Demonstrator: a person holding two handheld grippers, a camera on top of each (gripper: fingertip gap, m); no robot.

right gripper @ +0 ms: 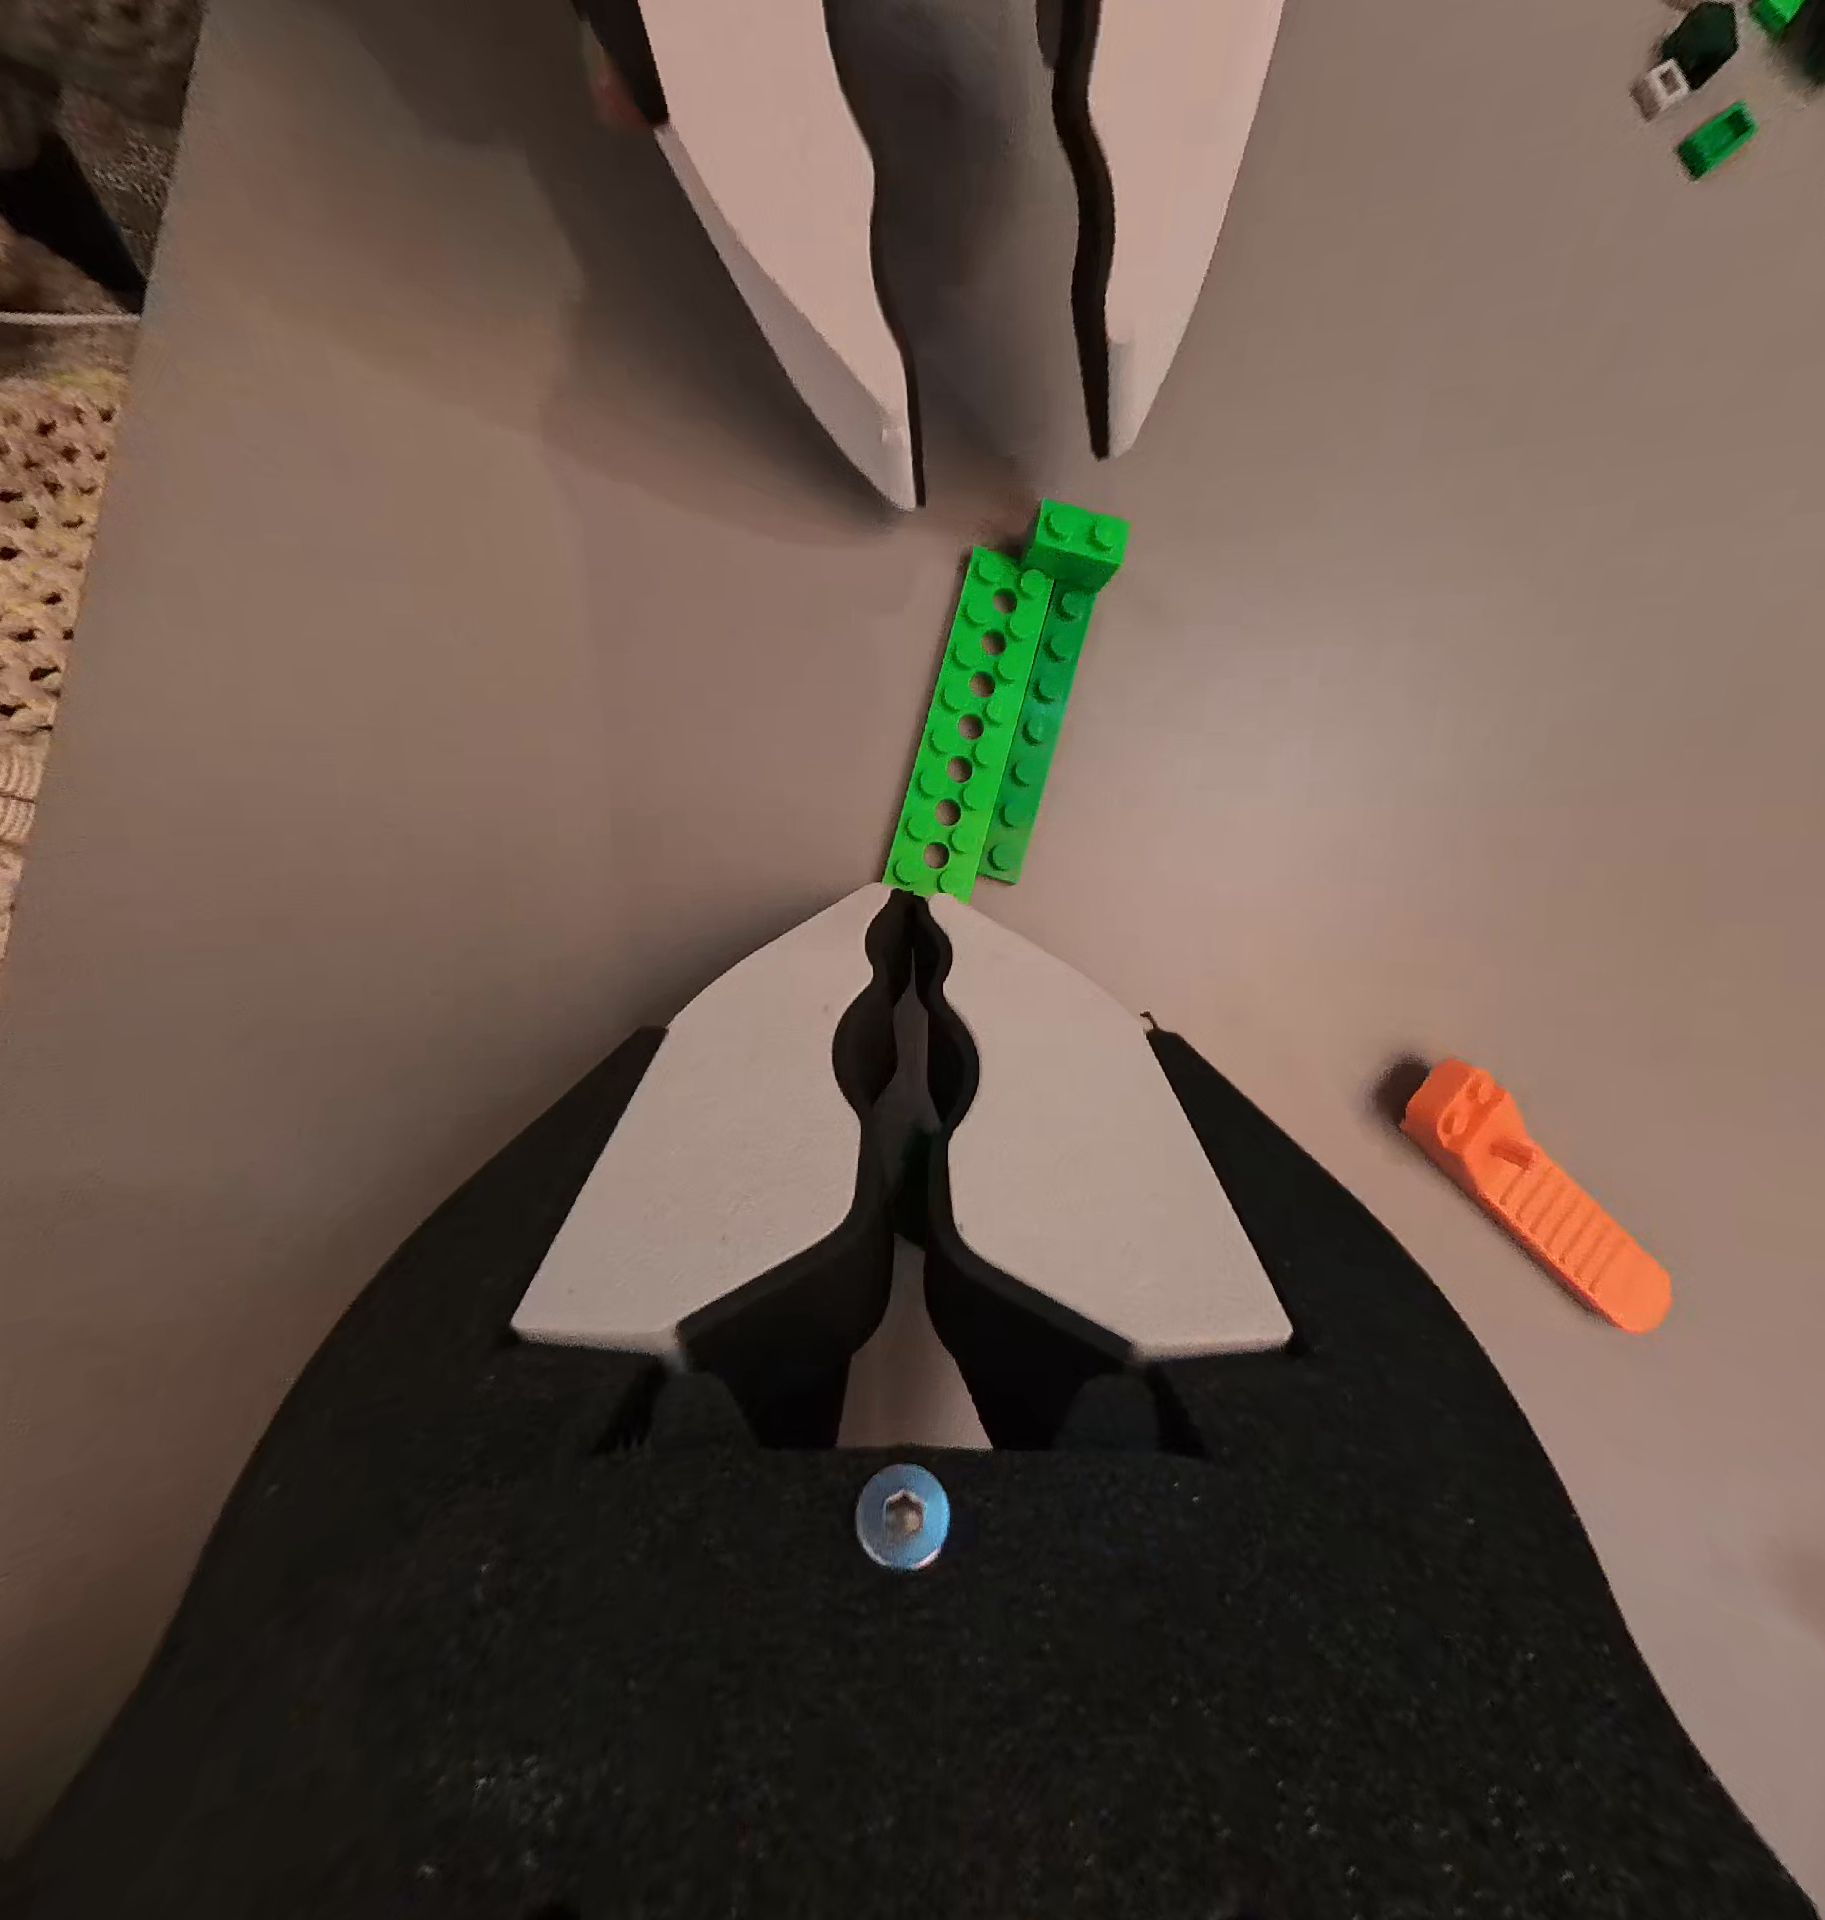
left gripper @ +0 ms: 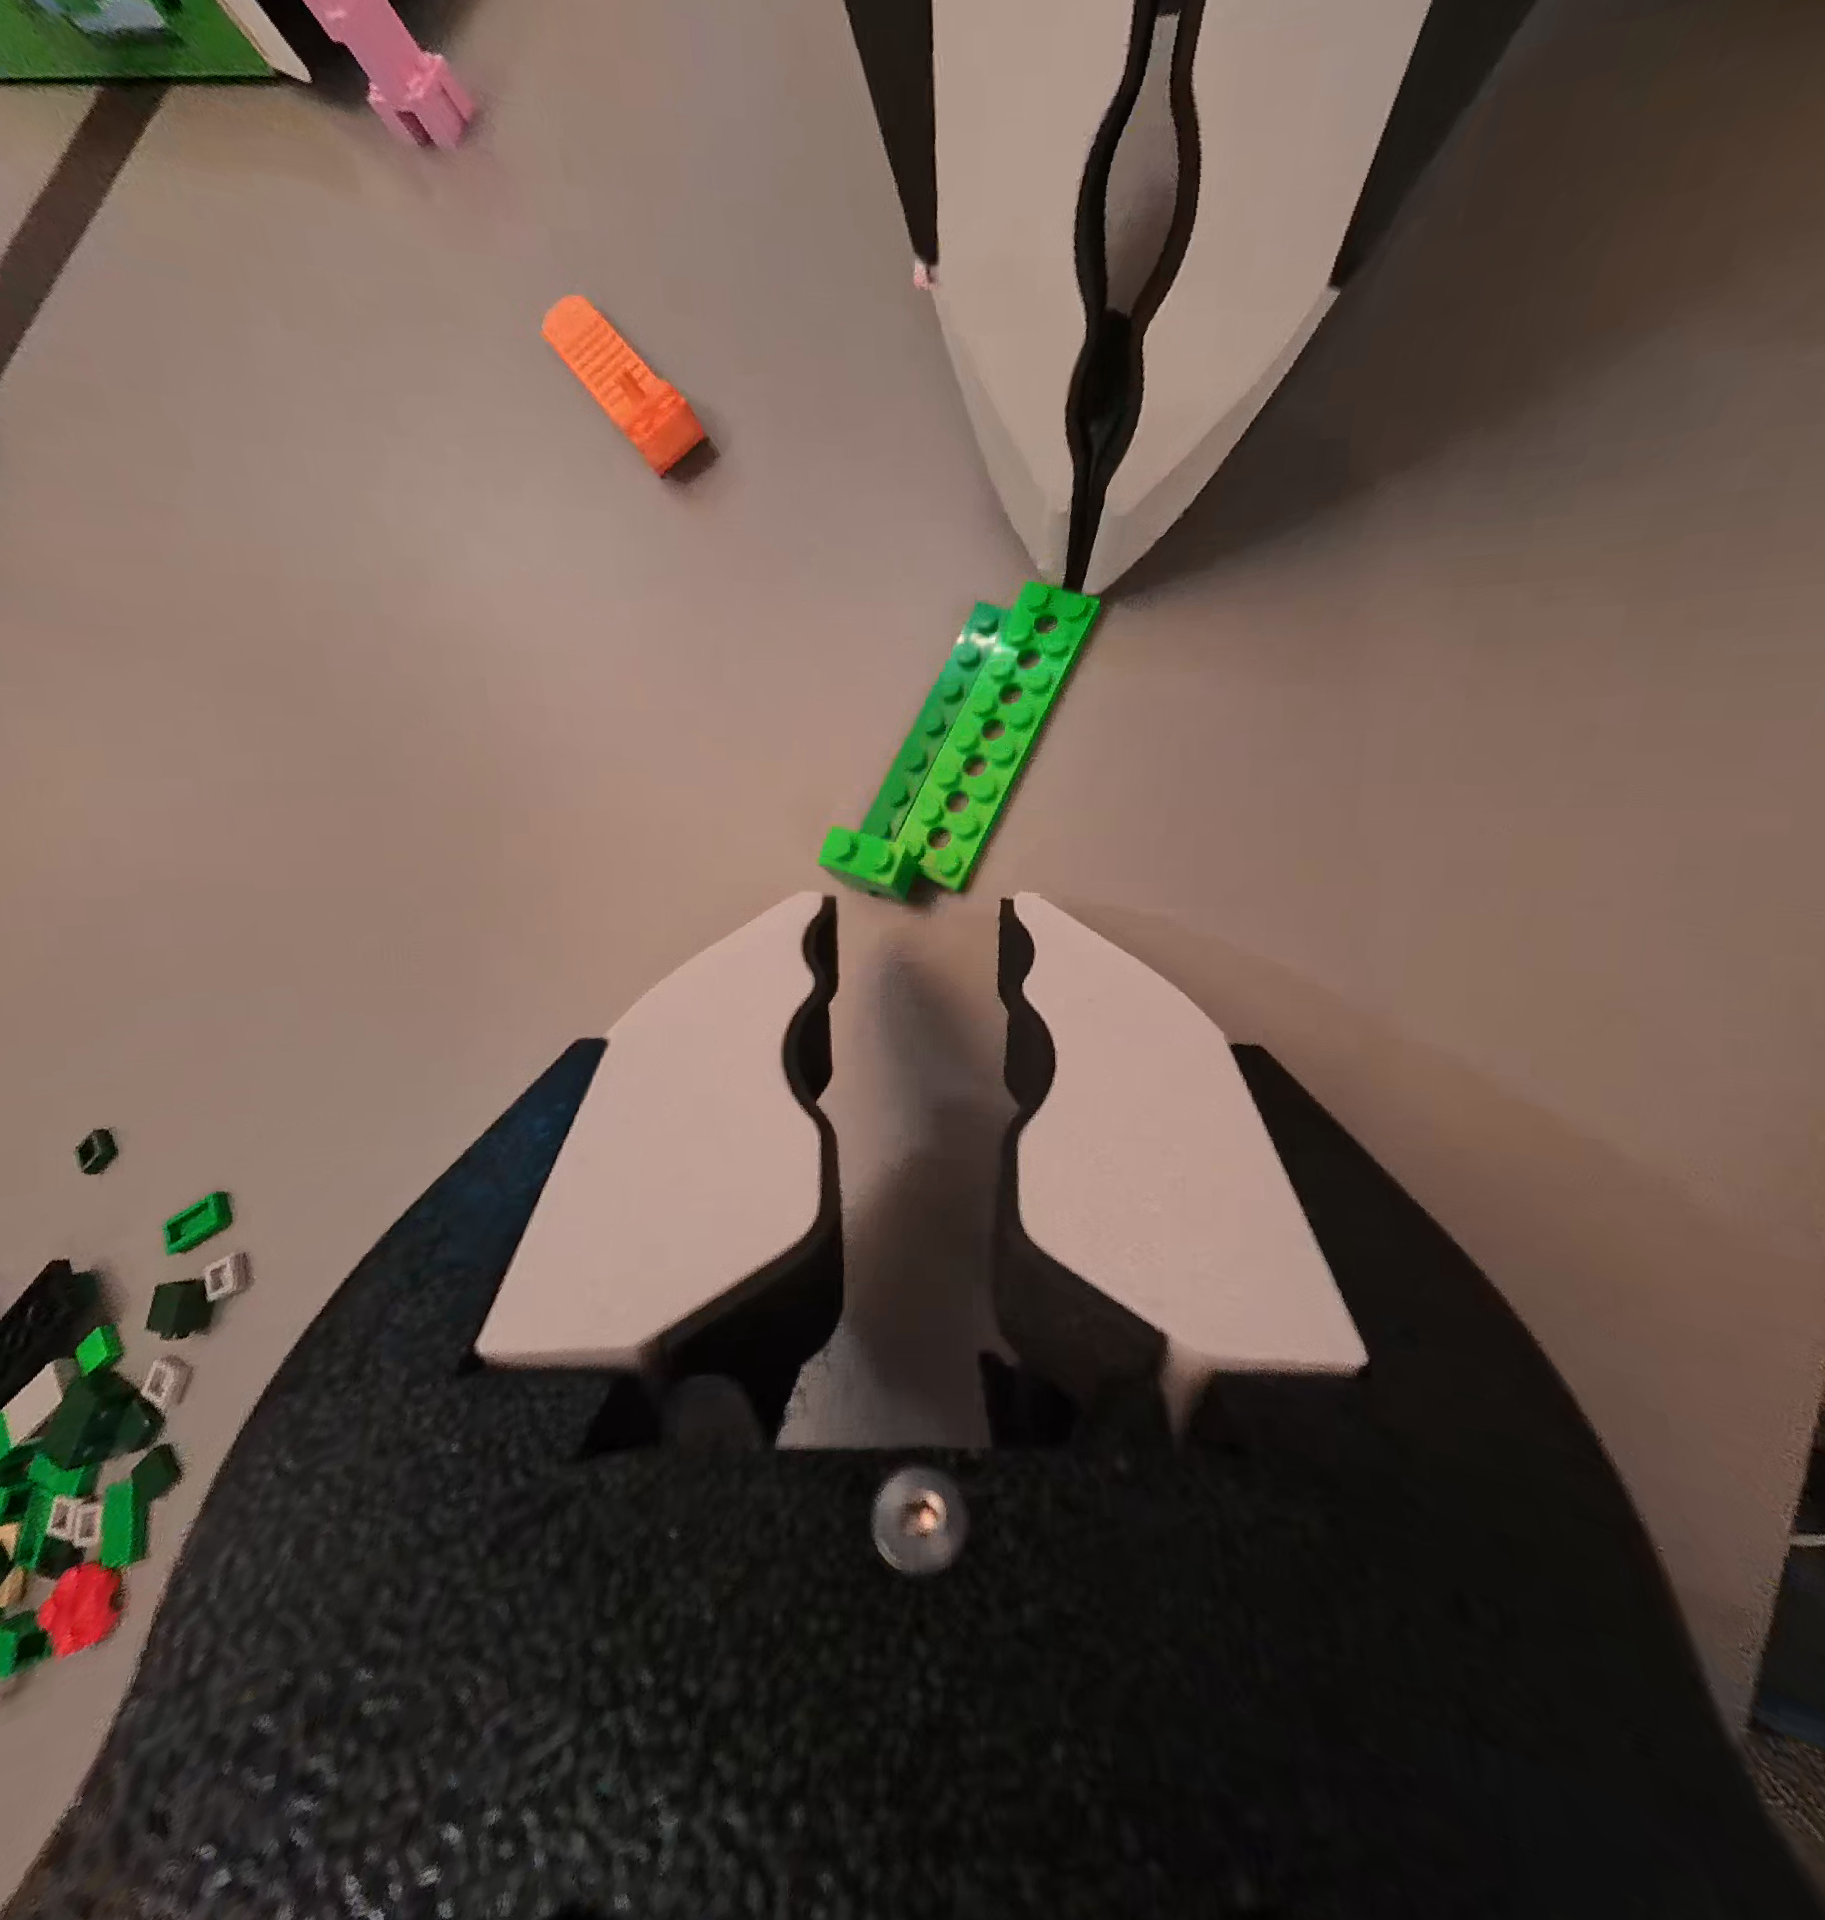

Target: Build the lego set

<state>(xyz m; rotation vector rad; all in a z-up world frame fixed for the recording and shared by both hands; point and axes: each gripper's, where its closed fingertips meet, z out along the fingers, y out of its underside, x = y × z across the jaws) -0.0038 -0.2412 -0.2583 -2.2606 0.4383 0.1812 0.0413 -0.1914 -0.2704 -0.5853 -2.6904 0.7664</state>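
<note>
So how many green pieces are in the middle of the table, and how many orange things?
Bright green long plate: 1
Darker green long plate: 1
Small green brick: 1
Orange tool: 1
Total: 4 (3 green, 1 orange)

loose brick heap: cut by the left edge, blurred, far left of the orange separator
pink piece: top cut off
green board: mostly cropped
</note>
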